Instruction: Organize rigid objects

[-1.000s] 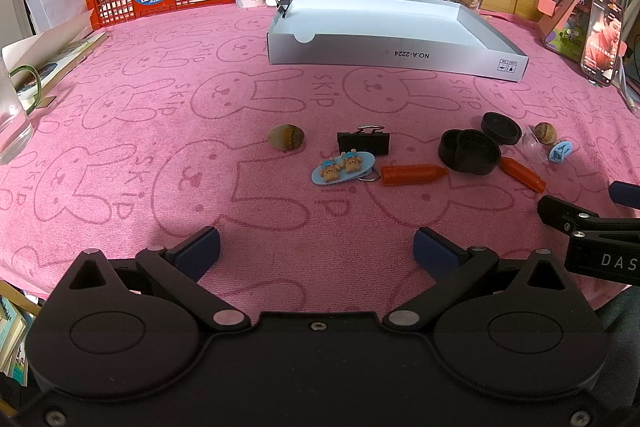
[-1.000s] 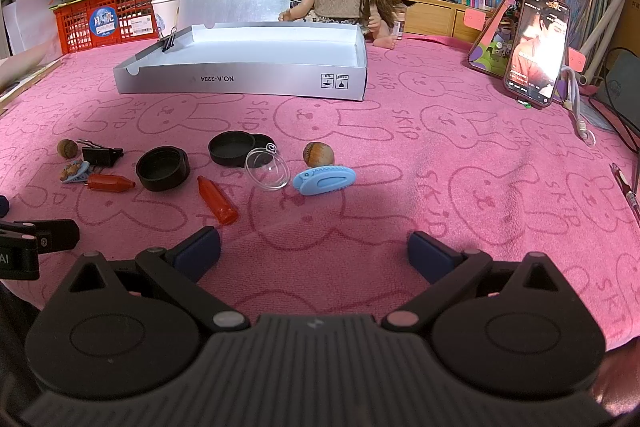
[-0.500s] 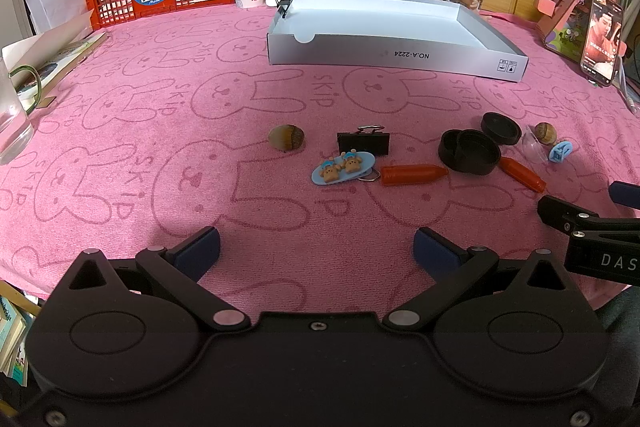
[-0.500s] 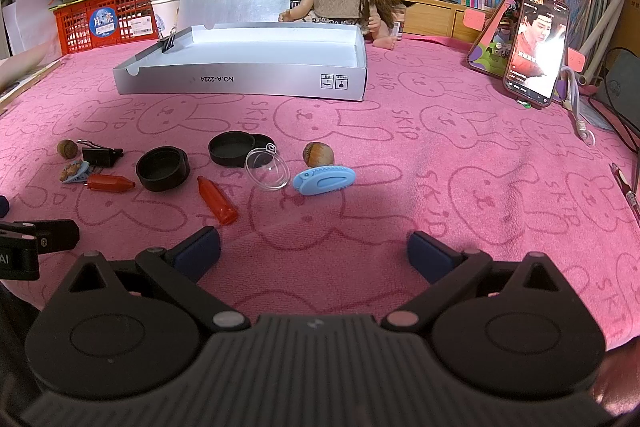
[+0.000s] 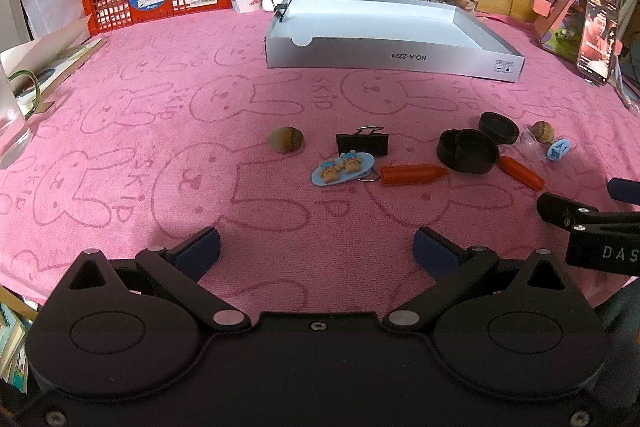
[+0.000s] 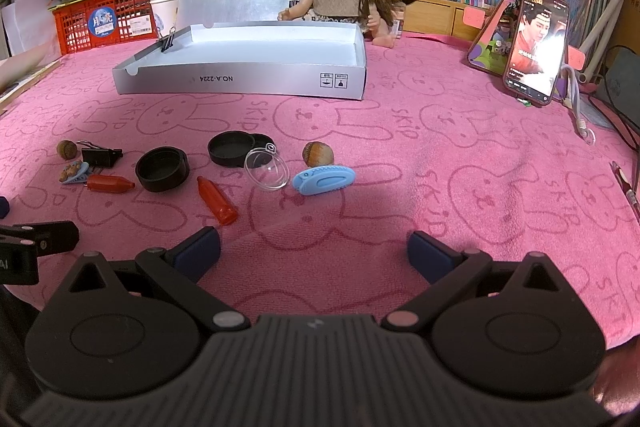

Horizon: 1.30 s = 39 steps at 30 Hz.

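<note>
1. My left tongs (image 5: 316, 247) hang released and empty over the near edge of the bench (image 5: 120, 115), fingers spread wide so I can drop onto something small.
2. My right tongs (image 6: 314, 251) are just as slack and empty, facing the blue clip (image 6: 323, 179) and clear dome (image 6: 267, 170).
3. The small rigid things lie scattered on the pink cloth: an acorn (image 5: 285, 139), binder clip (image 5: 362, 143), bear hair clip (image 5: 343, 168), orange caps (image 5: 412, 174), and black lids (image 5: 468, 151).
4. The silver tray (image 5: 392, 59) sits well behind them, open side up and apparently empty; I judge it the destination, so nothing is sorted yet.
</note>
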Each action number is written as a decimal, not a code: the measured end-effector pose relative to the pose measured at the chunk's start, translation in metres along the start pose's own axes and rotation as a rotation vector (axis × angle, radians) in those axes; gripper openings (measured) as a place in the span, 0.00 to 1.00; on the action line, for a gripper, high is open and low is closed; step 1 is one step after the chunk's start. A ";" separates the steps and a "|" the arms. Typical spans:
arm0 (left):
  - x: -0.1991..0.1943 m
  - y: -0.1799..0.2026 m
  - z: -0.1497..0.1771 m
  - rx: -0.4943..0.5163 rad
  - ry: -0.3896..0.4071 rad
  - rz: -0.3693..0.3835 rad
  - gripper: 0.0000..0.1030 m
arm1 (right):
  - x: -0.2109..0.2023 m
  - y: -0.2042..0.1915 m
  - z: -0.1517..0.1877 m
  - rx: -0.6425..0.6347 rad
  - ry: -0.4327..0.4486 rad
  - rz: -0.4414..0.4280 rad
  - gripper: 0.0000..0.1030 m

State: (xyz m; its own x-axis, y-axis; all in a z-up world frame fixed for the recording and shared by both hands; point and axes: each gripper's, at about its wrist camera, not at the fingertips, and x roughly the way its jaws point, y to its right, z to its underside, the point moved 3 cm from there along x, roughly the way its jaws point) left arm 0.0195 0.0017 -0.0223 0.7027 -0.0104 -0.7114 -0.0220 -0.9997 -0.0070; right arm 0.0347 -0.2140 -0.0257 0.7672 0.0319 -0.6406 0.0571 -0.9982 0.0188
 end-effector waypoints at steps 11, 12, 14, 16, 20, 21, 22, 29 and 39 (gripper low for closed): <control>0.000 -0.003 0.000 0.017 0.002 0.020 1.00 | -0.003 0.001 0.005 0.000 0.047 -0.001 1.00; 0.001 -0.003 -0.001 0.017 -0.001 0.021 1.00 | -0.003 0.001 0.004 0.000 0.043 -0.002 1.00; 0.001 -0.003 -0.002 0.006 -0.005 0.020 1.00 | -0.002 0.001 0.003 -0.001 0.040 -0.007 1.00; 0.001 -0.003 -0.003 -0.005 -0.004 0.015 1.00 | -0.004 0.001 0.004 -0.005 0.053 -0.012 1.00; 0.000 -0.005 -0.006 -0.013 0.007 0.022 0.90 | -0.008 0.004 0.005 0.013 0.091 -0.053 1.00; -0.002 -0.006 -0.006 -0.018 0.012 0.026 0.87 | -0.010 0.005 0.004 0.021 0.106 -0.061 1.00; -0.003 -0.008 -0.006 -0.025 0.015 0.030 0.86 | -0.012 0.005 0.004 0.025 0.120 -0.066 0.99; -0.015 -0.009 -0.009 -0.017 0.075 0.085 0.76 | -0.022 0.000 -0.003 -0.014 0.191 -0.090 0.84; -0.021 -0.008 -0.013 -0.009 0.122 0.101 0.46 | -0.010 0.004 -0.009 -0.031 0.189 -0.061 0.76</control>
State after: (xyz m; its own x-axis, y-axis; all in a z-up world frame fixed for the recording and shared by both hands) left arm 0.0146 0.0096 0.0017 0.7783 -0.1131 -0.6177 -0.0909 -0.9936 0.0675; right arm 0.0329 -0.2181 -0.0126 0.8677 0.1046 -0.4860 0.1250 -0.9921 0.0096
